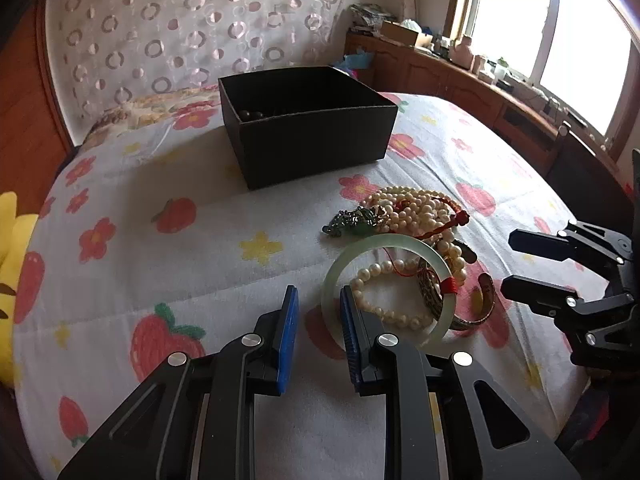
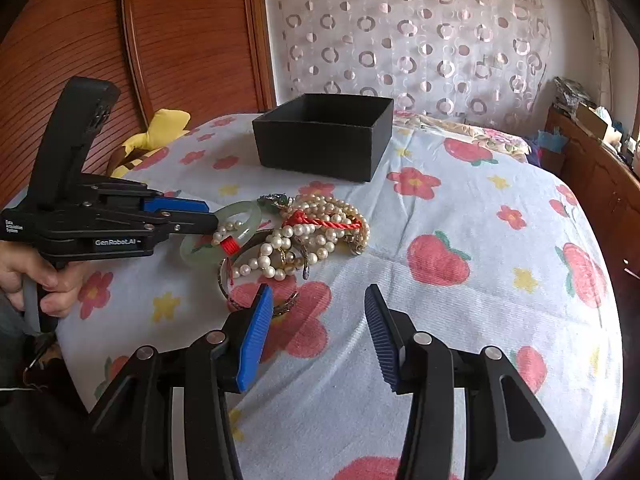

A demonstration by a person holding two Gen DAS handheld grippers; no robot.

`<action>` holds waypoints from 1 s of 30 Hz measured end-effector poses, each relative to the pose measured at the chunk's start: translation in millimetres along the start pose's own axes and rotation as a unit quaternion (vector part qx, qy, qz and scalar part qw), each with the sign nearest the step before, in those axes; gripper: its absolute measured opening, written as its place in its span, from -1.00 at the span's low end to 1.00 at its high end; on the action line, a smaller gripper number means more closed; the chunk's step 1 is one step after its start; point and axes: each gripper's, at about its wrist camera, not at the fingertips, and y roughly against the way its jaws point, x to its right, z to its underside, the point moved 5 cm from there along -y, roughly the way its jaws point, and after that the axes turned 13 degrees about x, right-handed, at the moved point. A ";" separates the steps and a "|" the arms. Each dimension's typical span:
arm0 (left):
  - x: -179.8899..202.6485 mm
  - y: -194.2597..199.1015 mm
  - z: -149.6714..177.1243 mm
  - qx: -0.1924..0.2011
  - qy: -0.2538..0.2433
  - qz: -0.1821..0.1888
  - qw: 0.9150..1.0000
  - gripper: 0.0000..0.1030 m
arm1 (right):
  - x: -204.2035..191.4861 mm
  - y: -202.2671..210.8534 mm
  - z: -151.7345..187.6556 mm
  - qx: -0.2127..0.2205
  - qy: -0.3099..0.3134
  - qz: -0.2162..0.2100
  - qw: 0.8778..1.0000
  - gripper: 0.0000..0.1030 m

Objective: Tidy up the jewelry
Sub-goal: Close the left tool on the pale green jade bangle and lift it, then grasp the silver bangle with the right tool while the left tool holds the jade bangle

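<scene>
Black square cardboard box [image 1: 308,120] toward bed's [image 2: 460,300] far edge, tangled pearl strands [image 2: 316,232] nearer, left gripper [image 1: 319,320] straddling smooth green bangle's [image 1: 332,280] rim, grip unclear, right gripper [image 2: 318,320] released, empty.

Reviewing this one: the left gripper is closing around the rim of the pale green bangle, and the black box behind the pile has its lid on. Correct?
Not quite. The black box has no lid: it stands open, and the left wrist view shows dark beads inside it. The rest holds: the left gripper straddles the rim of the pale green bangle, as the right wrist view also shows.

Sunlit window [image 1: 560,40], wooden cabinets [image 1: 440,76], circle-patterned curtain [image 2: 400,32]
</scene>
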 end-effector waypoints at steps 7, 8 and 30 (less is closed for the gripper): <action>4.6 -8.1 -6.3 -0.002 -0.020 -0.009 1.000 -0.61 | -1.2 0.9 0.5 -0.001 -0.002 0.001 1.000 -0.02; 5.4 -9.2 -6.9 -0.001 -0.025 -0.010 1.000 -0.61 | -1.0 0.9 0.7 -0.001 -0.002 0.001 1.000 -0.02; -12.3 49.2 8.5 0.058 0.009 -0.038 0.998 -0.88 | -18.0 -0.2 -3.1 -0.007 0.023 -0.026 0.999 -0.07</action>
